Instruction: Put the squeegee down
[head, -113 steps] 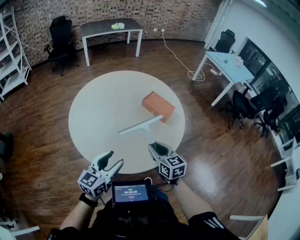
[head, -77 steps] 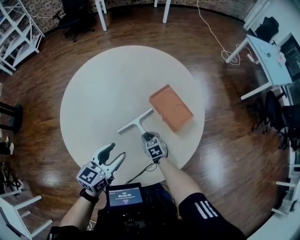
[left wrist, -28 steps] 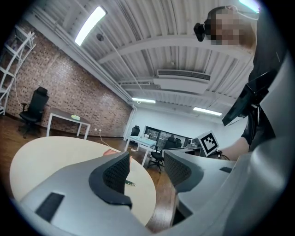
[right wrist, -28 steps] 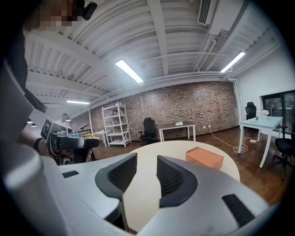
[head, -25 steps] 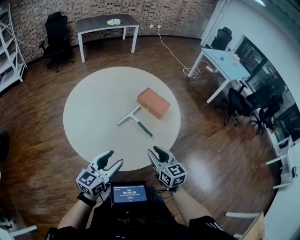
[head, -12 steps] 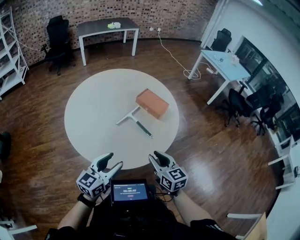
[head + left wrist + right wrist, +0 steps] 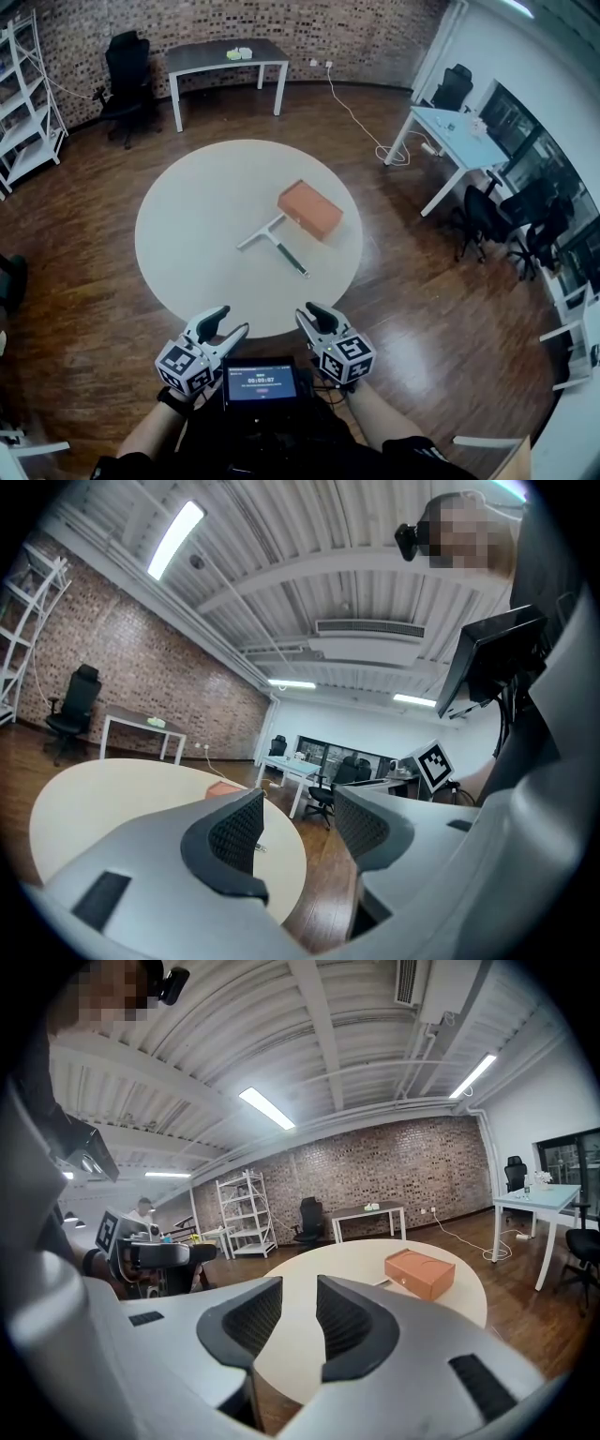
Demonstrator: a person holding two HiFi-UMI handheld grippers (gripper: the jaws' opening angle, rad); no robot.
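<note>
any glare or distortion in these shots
Head view: strong fisheye bend around the round cream table; glare streaks the glossy brown wooden floor. Left gripper view: the long ceiling strip light blows out. Right gripper view: black vignetted corners.

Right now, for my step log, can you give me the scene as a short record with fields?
squeegee: lying flat on the table, beside the box, nothing gripping it
box: orange, closed, on the table past the squeegee
table: round, white
left gripper: jaws apart, empty, at the table's near edge
right gripper: jaws apart, empty, at the table's near edge
task state: squeegee is down
</note>
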